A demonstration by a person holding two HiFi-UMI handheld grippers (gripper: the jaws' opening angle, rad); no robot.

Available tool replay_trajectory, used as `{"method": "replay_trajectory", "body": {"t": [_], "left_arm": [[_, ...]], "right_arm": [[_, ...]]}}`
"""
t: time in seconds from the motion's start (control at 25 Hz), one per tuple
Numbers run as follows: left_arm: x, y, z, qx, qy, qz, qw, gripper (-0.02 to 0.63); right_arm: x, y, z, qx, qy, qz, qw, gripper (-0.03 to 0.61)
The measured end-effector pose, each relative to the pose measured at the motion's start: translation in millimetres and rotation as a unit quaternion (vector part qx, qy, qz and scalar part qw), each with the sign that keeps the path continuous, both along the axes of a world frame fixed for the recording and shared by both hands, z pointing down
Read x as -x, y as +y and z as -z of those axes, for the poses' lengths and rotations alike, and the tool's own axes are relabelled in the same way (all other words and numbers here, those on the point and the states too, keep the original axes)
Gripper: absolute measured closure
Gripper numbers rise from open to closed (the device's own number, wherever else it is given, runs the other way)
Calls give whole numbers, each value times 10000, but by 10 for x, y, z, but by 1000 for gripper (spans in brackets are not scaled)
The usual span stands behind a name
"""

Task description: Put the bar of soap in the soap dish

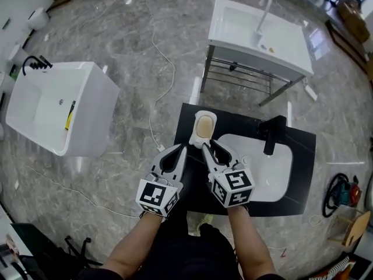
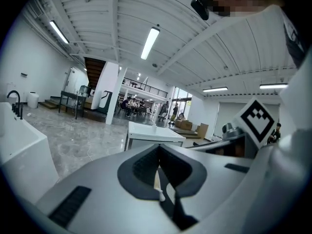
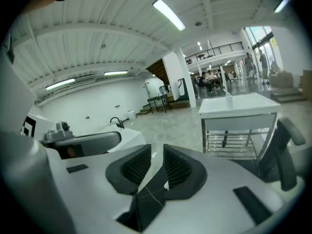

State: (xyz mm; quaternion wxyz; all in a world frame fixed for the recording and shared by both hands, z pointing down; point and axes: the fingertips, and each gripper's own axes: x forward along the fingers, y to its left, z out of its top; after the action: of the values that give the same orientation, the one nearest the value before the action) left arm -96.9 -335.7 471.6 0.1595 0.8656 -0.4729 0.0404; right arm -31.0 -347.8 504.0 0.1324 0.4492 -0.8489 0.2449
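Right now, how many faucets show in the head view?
3: a black faucet on the near counter, a white faucet on the far sink, and a tub faucet on the tub at left. Others may be hidden.

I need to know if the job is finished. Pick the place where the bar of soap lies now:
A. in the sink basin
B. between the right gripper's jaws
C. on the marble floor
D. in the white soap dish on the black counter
D: the head view shows the tan bar of soap lying inside the white soap dish, which stands on the black counter.
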Motion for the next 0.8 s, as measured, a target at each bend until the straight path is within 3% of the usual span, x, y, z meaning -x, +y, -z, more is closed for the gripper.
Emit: {"method": "replay_trajectory", "body": {"t": [0.16, 0.4, 0.8], "left_arm": [[-268, 224, 309, -12, 25, -151, 9999, 615], [-589, 548, 765, -227, 66, -335, 9992, 615], [-811, 712, 1104, -589, -11, -300, 9978, 615]], "right_arm": [[-149, 183, 478, -510, 128, 27, 9986, 568], [-302, 426, 892, -905, 199, 105, 9956, 572], [-475, 630, 1215, -1228, 226, 93, 9921, 572]]}}
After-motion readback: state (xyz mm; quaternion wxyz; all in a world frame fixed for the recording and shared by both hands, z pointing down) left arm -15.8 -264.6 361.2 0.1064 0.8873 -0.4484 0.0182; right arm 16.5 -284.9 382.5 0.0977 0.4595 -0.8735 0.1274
